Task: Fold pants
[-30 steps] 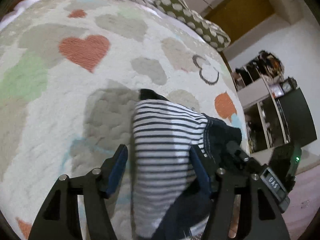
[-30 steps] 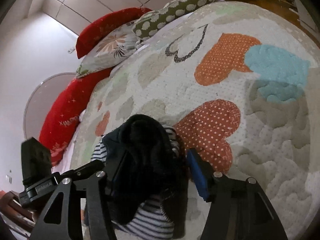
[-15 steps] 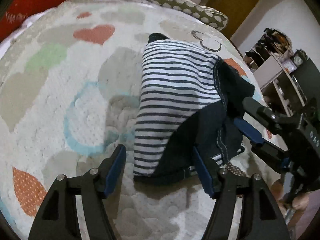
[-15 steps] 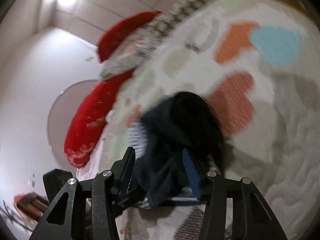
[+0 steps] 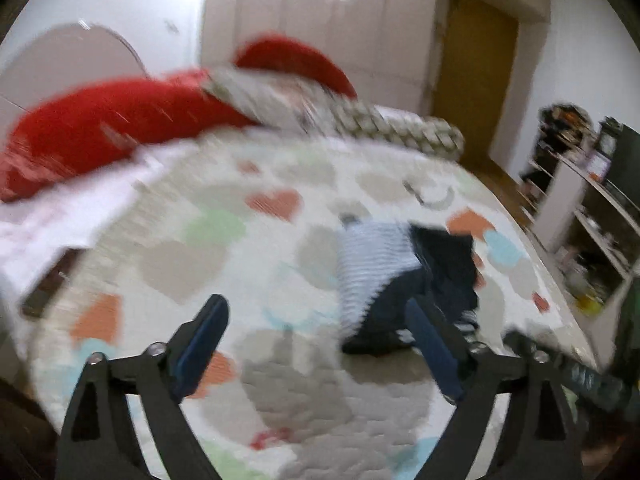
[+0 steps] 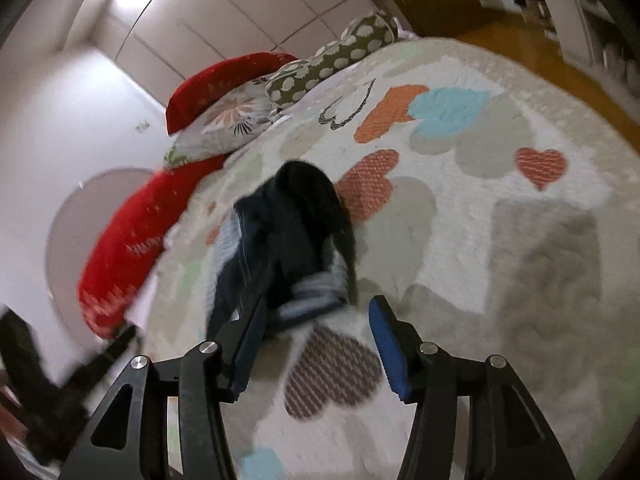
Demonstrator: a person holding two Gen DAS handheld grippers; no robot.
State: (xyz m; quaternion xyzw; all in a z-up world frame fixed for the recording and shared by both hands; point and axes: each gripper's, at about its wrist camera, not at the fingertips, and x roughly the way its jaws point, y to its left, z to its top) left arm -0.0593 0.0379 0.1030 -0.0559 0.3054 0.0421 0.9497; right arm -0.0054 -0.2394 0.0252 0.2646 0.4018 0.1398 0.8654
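Observation:
The pants (image 5: 392, 276) lie in a compact folded bundle on the heart-patterned bed cover, striped white and dark on one side and dark navy on the other. In the right wrist view the bundle (image 6: 284, 240) lies just beyond my fingers. My left gripper (image 5: 320, 344) is open and empty, pulled back above the bed with the bundle ahead to the right. My right gripper (image 6: 316, 344) is open and empty, with its left finger close to the bundle's near edge.
The bed cover (image 6: 500, 240) spreads to the right of the bundle. Red and patterned pillows (image 6: 224, 96) line the headboard side. A door (image 5: 476, 76) and shelves (image 5: 580, 200) stand past the bed's right edge. The left view is motion-blurred.
Both grippers let go of the pants and drew back and up from the bundle. The left view rose from close over the striped cloth to a wide view of the bed.

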